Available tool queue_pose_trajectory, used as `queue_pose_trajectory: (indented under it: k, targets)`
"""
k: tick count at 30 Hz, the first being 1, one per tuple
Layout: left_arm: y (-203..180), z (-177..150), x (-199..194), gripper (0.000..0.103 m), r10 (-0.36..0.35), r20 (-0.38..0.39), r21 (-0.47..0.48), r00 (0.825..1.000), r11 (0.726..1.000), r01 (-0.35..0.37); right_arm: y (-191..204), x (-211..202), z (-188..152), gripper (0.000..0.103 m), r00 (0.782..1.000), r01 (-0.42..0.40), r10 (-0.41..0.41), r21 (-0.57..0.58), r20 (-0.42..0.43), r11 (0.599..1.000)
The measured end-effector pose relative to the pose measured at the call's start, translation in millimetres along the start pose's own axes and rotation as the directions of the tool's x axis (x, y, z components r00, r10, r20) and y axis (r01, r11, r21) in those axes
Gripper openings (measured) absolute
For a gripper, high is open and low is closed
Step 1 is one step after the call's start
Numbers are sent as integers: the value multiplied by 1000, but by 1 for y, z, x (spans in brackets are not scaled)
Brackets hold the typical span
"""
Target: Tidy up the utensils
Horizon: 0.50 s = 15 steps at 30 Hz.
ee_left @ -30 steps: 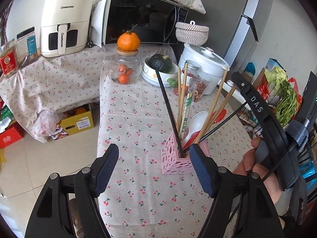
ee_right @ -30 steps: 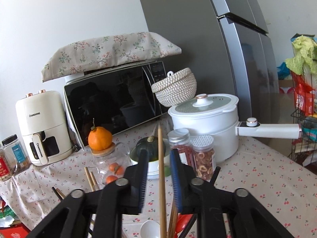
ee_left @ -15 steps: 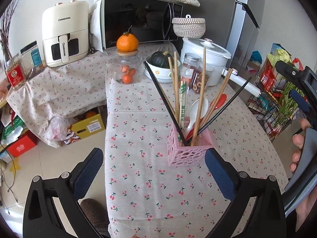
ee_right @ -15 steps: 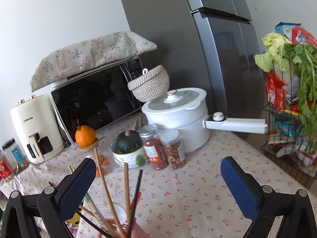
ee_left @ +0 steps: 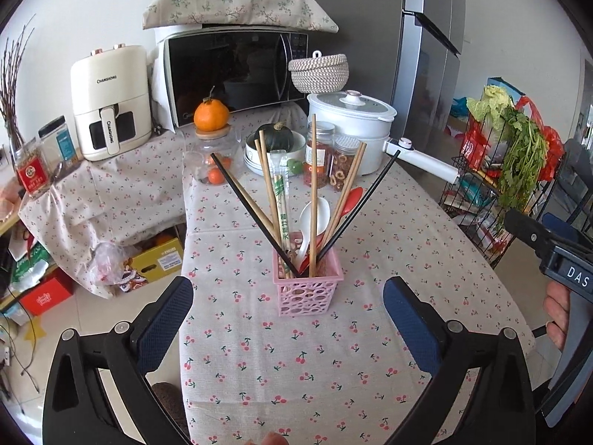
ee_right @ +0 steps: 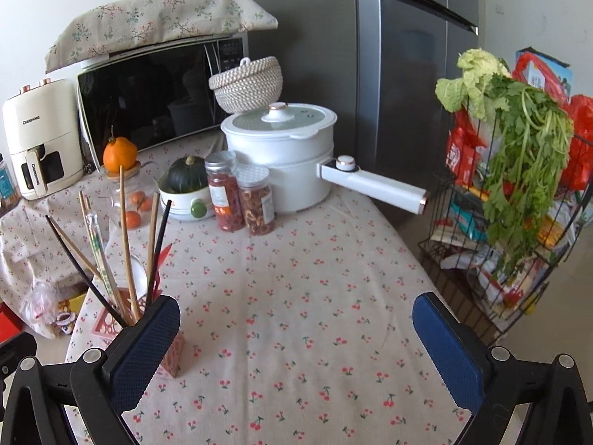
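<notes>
Above the near edge of the tabletop (ee_left: 259,352), the left gripper (ee_left: 287,315) holds its fingers (ee_left: 165,315) wide, nothing between them. Right gripper (ee_right: 296,337): fingers wide, empty. Just beyond the left gripper stands the pink holder (ee_left: 307,289), upright, containing chopsticks (ee_left: 313,193) and spoons (ee_left: 311,222). Farther back: white pot (ee_right: 281,155), two jars (ee_right: 241,196).

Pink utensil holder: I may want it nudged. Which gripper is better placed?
Probably left. The pink utensil holder sits centred ahead of the open left gripper; for the open right gripper it lies off to the left.
</notes>
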<state>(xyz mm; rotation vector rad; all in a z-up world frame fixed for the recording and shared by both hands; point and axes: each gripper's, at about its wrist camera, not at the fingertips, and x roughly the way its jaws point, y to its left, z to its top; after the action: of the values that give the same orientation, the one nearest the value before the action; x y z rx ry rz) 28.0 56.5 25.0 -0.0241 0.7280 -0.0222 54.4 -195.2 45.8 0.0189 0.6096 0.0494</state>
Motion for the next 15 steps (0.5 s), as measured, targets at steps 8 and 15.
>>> queue_pose_trajectory:
  k: [8, 15]
  targets:
    - [-24, 1, -3, 103, -11, 4, 13, 1000, 1000, 11, -25, -1, -5, 103, 999, 29, -27, 56, -39, 998]
    - [-31, -1, 0, 103, -7, -6, 23, 1000, 1000, 7, -29, -2, -3, 103, 999, 36, -34, 62, -38, 997]
